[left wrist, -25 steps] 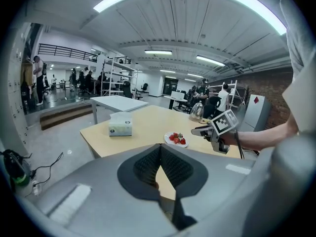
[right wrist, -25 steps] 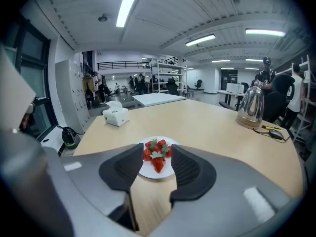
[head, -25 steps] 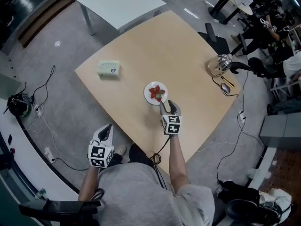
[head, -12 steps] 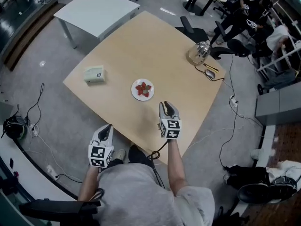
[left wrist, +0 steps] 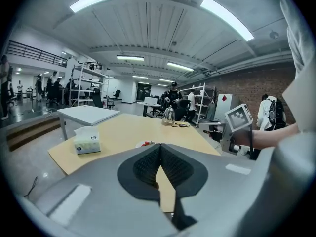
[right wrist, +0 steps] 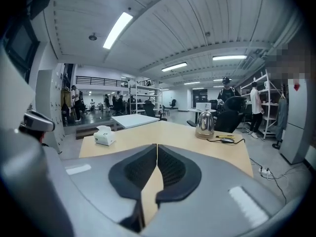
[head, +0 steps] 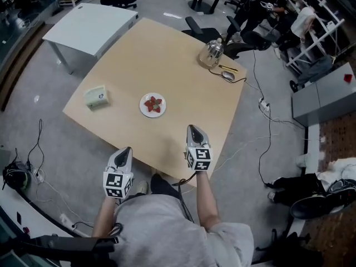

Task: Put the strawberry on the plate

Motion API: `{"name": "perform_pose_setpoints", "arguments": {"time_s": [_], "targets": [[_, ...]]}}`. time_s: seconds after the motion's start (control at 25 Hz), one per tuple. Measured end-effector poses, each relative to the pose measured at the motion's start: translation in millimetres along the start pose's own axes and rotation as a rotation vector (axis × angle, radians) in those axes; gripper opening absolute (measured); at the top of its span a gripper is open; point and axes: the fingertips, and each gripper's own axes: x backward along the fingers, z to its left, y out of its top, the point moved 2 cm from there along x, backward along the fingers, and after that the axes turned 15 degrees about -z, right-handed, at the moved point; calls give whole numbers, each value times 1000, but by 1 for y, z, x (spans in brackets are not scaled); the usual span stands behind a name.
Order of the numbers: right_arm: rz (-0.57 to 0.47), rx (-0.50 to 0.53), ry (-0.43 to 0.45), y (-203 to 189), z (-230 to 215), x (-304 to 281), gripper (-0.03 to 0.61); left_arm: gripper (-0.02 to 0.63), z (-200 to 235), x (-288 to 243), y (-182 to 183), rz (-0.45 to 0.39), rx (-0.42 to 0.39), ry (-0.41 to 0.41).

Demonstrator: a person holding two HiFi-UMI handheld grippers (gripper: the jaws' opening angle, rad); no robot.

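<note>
The fingers [right wrist: 170, 169] of the right gripper [head: 193, 128] are closing, the 2 pads meeting along a thin seam with nothing between them. The fingers [left wrist: 145, 166] of the left gripper [head: 127, 149] are pressed together at the tips and also empty.

The right gripper hovers over the near edge of the counter [head: 183, 88]. The left gripper hangs just off that edge, above the floor.

The strawberry [head: 153, 104] lies among other red berries on the white plate [head: 143, 108] near the middle of the counter. It is ahead and to the left of the right fingers, ahead and to the right of the left ones, and well apart from both. It is too small to tell which way it points or how its long axis runs.

A tissue box [head: 96, 96] sits left of the plate, and a kettle [head: 212, 52] stands at the far edge.
</note>
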Motion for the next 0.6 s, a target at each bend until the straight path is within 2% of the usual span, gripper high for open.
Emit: {"name": "perform_pose_setpoints", "arguments": {"time_s": [0.6], "targets": [[-122, -34, -185, 27, -6, 100, 6, 20, -45, -13, 22, -52, -46, -199]]}}
